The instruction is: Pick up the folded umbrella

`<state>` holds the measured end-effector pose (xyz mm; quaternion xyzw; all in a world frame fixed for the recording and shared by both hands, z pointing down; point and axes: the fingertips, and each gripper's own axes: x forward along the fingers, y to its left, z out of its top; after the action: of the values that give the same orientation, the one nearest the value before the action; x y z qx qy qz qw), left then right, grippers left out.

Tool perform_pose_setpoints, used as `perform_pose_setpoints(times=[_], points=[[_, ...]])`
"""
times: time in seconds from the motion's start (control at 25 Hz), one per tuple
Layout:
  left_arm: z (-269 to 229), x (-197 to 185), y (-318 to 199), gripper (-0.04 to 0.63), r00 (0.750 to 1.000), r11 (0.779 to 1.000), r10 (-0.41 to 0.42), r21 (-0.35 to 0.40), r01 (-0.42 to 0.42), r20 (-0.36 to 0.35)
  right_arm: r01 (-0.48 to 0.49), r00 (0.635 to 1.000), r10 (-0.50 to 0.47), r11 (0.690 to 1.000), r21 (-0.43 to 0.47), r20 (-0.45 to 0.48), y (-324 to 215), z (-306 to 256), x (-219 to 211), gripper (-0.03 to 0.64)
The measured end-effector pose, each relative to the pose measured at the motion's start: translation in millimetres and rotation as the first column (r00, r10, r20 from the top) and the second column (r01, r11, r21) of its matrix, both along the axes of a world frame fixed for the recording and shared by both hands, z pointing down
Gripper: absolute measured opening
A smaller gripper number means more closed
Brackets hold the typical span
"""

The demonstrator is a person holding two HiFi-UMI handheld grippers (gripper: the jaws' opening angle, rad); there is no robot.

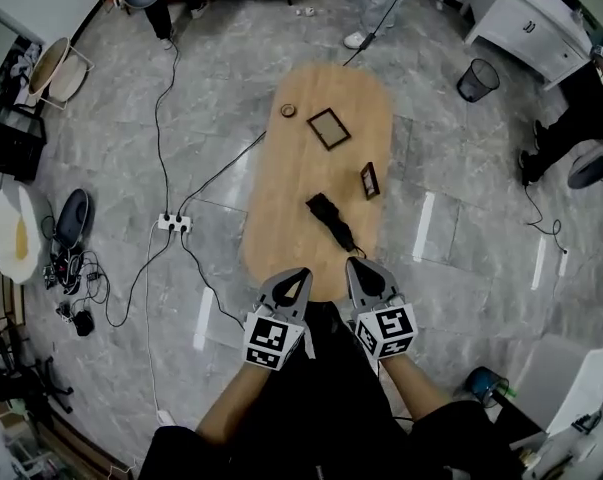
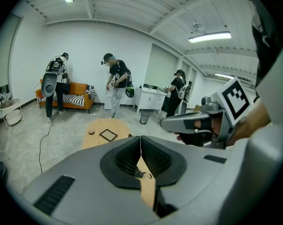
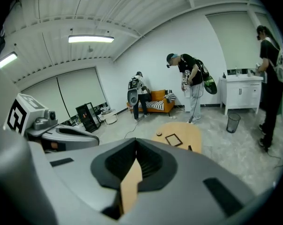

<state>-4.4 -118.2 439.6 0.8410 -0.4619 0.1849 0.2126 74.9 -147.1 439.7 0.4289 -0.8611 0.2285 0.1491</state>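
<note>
The folded umbrella [image 1: 329,219] lay on the wooden surface [image 1: 281,183], near its middle, just beside the small dark frame [image 1: 370,180]. The left hand-held gripper [image 1: 297,276] and the right hand-held gripper [image 1: 358,266] hovered side by side over the near end of the surface, both apart from the umbrella. Each had its jaws pressed together, with nothing between them
</note>
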Motion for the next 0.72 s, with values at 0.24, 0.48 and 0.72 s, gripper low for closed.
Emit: perform_pose_setpoints(times=[0.24,0.48,0.72], points=[[16.8,-7.2,-28.6,0.015,1.0,1.0,-0.01,-0.014,0.01,-0.015,0.07,0.996,-0.071,0.997,-0.014,-0.056,-26.9,22.5,-8.0,0.015],[49.7,-10.2,-52.1,0.015,1.0,0.999,0.017,-0.049,-0.018,-0.014,0.099,0.989,-0.106,0.992,-0.079,-0.102,-51.0,65.6,-15.0,0.092],[74.5,-1.6,-61.4,0.015,0.999,0.996,0.03,-0.085,-0.032,-0.024,0.101,0.984,-0.118,0.986,-0.133,-0.13,-62.3,106.6,-7.4,0.139]])
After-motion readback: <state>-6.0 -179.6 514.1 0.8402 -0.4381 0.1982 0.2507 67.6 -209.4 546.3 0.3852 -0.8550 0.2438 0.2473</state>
